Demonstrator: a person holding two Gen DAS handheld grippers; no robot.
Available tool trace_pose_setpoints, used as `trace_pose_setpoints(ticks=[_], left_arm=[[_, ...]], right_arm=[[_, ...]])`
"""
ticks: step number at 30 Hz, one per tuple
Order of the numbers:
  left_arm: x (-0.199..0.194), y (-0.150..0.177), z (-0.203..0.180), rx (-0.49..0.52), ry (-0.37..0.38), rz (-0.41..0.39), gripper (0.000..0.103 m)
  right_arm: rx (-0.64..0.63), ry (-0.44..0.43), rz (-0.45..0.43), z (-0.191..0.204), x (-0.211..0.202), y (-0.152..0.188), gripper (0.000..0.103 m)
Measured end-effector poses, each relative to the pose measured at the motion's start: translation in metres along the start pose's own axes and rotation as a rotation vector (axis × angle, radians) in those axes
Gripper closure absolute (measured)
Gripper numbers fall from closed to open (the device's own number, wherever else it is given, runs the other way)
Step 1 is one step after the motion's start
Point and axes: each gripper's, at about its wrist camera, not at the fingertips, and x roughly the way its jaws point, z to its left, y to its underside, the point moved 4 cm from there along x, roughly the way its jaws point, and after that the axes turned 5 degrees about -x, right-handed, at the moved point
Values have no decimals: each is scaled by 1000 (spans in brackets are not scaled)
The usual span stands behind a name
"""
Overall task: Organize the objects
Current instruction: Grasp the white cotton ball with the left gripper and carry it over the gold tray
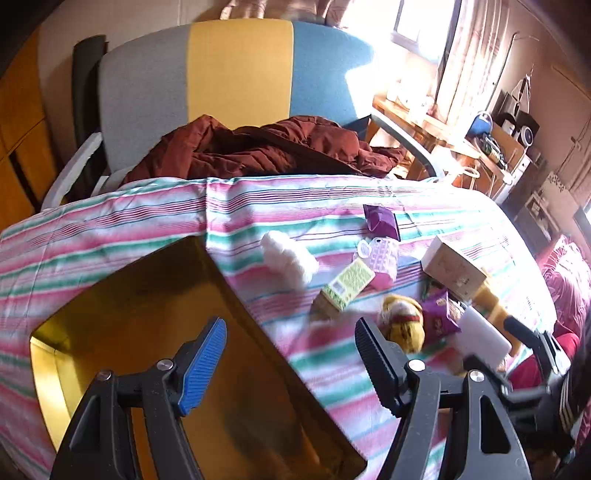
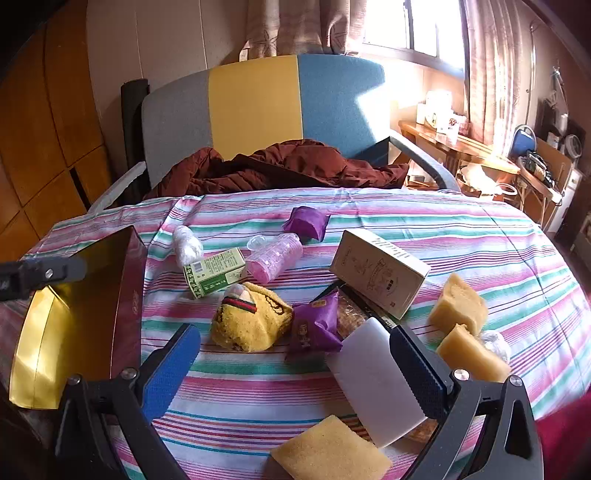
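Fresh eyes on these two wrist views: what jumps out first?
The pink, green and white striped cloth littered with small items, and behind it the grey, yellow and blue chair holding a crumpled maroon jacket. At left, the shiny gold-lined open box sits under the open left gripper. The open right gripper hangs over a white rectangular block, near a yellow knitted pouch.

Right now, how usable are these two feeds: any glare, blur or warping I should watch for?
Left wrist view: the window is blown out, the items near the yellow plush toy are smeared, and the gold box interior is dim. Right wrist view: sharper, print on the green box visible though not readable, window glare top right. Both views bow the striped cloth edges.
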Motion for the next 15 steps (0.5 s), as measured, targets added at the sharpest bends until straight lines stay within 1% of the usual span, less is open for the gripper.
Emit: trace_pose_setpoints(ticks=[3, 6, 8, 11, 15], left_arm=[[27, -19, -5, -8, 13, 38, 31], [54, -33, -8, -9, 12, 79, 35], [73, -41, -10, -6, 2, 99, 36], [99, -51, -8, -36, -2, 141, 36], [131, -56, -1, -77, -28, 194, 37]], right_arm=[[-2, -49, 16, 2, 8, 2, 0], [-2, -90, 7, 2, 9, 1, 0], [2, -117, 2, 2, 9, 0, 0], [0, -138, 0, 4, 9, -1, 0], [8, -156, -1, 3, 9, -1, 0]])
